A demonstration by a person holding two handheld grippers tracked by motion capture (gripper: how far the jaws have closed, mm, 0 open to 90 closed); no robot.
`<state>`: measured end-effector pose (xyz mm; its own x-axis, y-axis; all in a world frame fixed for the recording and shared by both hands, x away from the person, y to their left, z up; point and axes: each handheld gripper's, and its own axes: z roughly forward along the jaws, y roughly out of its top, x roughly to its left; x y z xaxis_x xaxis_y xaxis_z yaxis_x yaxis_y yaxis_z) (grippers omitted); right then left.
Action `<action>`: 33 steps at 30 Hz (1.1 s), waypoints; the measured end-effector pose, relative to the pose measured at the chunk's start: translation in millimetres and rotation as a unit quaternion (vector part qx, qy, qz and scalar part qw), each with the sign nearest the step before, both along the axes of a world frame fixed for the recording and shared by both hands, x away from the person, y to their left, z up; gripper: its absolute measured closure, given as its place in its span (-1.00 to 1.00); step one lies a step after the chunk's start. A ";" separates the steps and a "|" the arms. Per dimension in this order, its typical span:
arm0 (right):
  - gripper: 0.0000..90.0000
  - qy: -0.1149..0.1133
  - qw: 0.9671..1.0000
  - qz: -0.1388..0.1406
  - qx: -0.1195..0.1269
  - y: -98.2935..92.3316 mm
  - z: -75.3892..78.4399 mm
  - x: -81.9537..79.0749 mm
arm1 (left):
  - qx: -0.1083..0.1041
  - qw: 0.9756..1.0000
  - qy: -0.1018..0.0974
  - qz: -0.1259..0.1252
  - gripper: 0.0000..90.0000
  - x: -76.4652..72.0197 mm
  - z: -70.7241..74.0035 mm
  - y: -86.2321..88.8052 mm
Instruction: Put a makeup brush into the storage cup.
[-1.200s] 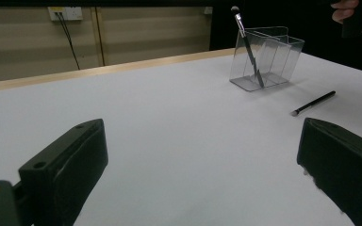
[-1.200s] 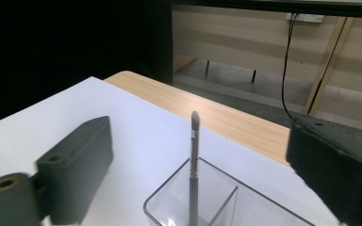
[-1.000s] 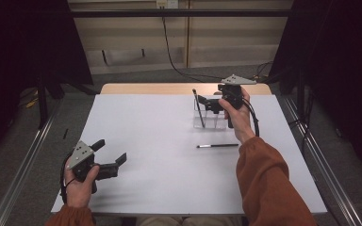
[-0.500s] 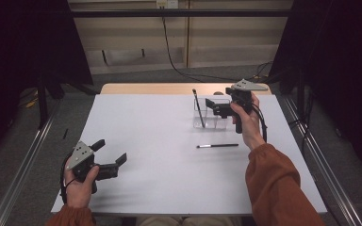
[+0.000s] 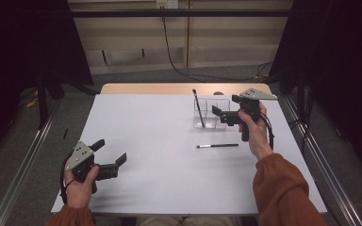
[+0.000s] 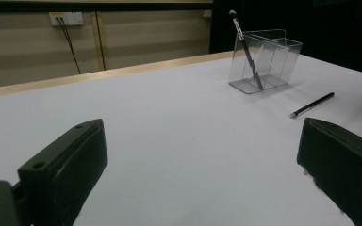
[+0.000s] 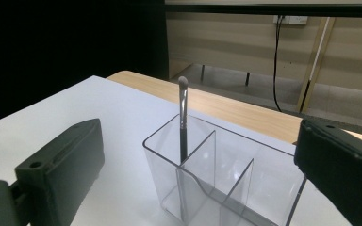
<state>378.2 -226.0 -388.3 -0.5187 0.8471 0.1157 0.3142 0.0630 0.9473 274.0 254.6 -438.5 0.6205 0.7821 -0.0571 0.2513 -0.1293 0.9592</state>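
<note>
Overall light: even and soft from above; the white worktop (image 5: 160, 155) is bright, the surroundings dark.
Background: black drapes at both sides swallow detail; the far wall is dimly lit.
Shadows: faint and short under the brush (image 5: 218, 146) lying on the worktop, and soft beside the clear organizer (image 6: 265, 60).
Glare: pale reflections on the organizer's walls in the right gripper view.
Focus: the near jaws are blurred in both gripper views.
Sharpness: the high view is slightly soft and grainy.
</note>
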 end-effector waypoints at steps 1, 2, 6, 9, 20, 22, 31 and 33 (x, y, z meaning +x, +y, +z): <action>-0.96 -0.001 1.000 0.000 -0.001 -0.8 0.8 -1.7 | -0.001 1.000 -0.001 -0.001 -0.95 0.0 0.0 0.0; -0.96 -0.001 1.000 -0.001 0.000 -1.3 1.4 -3.3 | 0.000 1.000 -0.001 -0.001 -0.95 -0.2 0.1 0.0; -0.96 0.000 1.000 -0.006 -0.001 -6.6 -0.1 -8.6 | -0.003 1.000 -0.001 0.000 -0.95 -0.7 0.2 0.0; -0.96 -0.001 1.000 -0.009 0.000 -11.8 -2.1 -12.9 | -0.004 1.000 -0.001 0.002 -0.95 -0.4 0.0 0.0; -0.95 -0.012 1.000 -0.019 0.005 -21.8 0.1 -33.0 | -0.006 1.000 -0.002 0.003 -0.95 -0.8 0.2 1.0; -0.95 -0.013 1.000 -0.019 0.005 -23.6 0.8 -36.5 | -0.004 1.000 -0.001 0.004 -0.95 -0.8 0.2 1.5; -0.95 -0.009 1.000 -0.027 0.005 -34.7 -3.8 -55.5 | -0.008 1.000 -0.002 0.007 -0.95 -1.0 0.2 1.7; -0.95 -0.011 0.999 -0.029 0.008 -37.6 -4.9 -59.9 | -0.008 1.000 -0.002 0.007 -0.95 -1.3 0.4 1.9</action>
<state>318.4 -263.6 -393.2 -0.4709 0.8743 0.1178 0.2953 0.0304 0.9549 272.7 256.6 -438.1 0.6090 0.7903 -0.0669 0.2492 -0.1106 0.9621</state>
